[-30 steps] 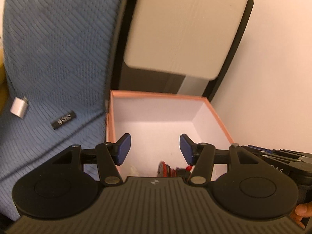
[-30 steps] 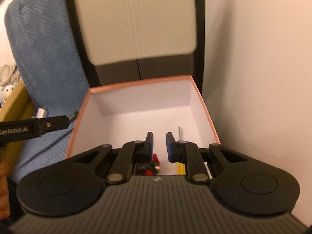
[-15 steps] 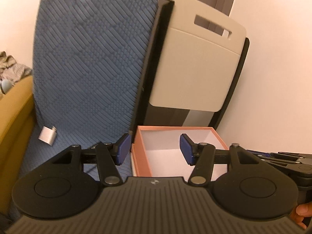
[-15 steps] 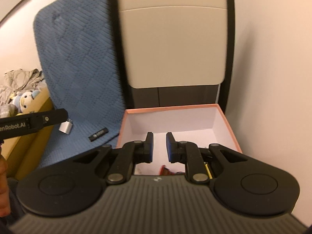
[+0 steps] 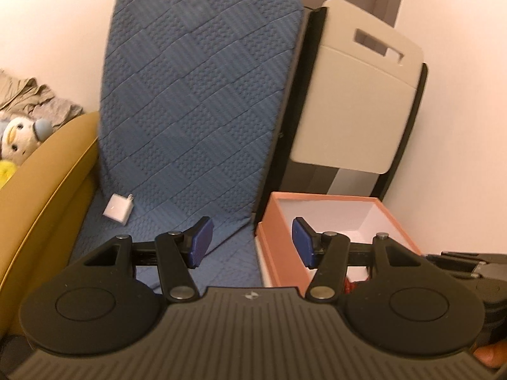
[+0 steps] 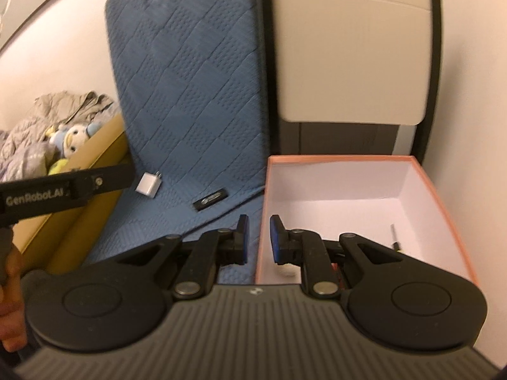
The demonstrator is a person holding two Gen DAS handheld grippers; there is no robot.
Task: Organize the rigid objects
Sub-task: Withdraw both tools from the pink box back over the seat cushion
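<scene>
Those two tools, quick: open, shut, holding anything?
Left tool: wide open, holding nothing.
Right tool: pads a narrow gap apart, nothing between them.

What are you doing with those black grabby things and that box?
A person is tidying small hard things into the open pink cardboard box. Both tools are empty: the left tool is wide open, the right tool slightly open. A white plug-in charger and a small black stick lie on the blue quilted mat, not yet boxed.
</scene>
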